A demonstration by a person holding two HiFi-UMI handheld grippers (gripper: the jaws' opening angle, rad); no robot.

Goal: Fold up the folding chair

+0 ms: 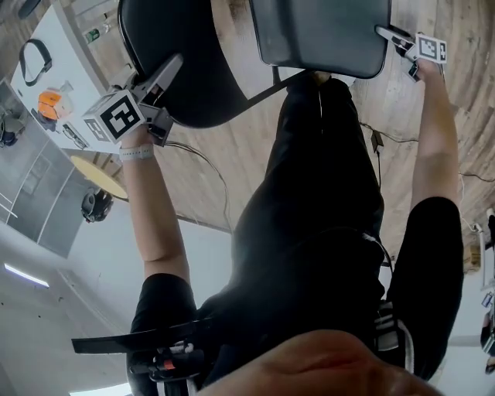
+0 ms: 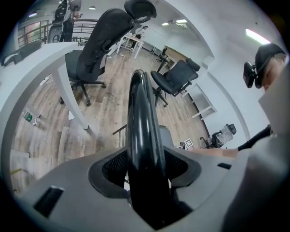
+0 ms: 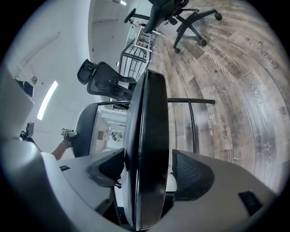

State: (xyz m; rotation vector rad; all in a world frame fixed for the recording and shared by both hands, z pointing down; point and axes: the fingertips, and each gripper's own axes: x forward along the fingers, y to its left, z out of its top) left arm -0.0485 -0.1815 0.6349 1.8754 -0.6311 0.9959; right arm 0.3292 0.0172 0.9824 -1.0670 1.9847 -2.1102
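The folding chair shows in the head view as a rounded black panel (image 1: pixel 182 66) and a squarish dark padded panel (image 1: pixel 321 35), joined by a thin black frame tube (image 1: pixel 271 89). My left gripper (image 1: pixel 158 85) grips the rounded panel's rim. In the left gripper view that black rim (image 2: pixel 142 118) runs between the jaws, and both pads press on it, so the left gripper (image 2: pixel 146 168) is shut. My right gripper (image 1: pixel 401 39) is at the squarish panel's right corner. In the right gripper view the panel's edge (image 3: pixel 147 136) stands between the jaws of the right gripper (image 3: pixel 147 171), with a gap at the right pad (image 3: pixel 190 174).
Wooden plank floor (image 1: pixel 232 166) lies below, with a thin cable (image 1: pixel 213 166) across it. A white desk (image 2: pixel 43 59) and black office chairs (image 2: pixel 97 45) (image 2: pixel 174 79) stand beyond the left gripper. More office chairs (image 3: pixel 106 81) (image 3: pixel 181 13) and a wire rack (image 3: pixel 136 59) lie beyond the right.
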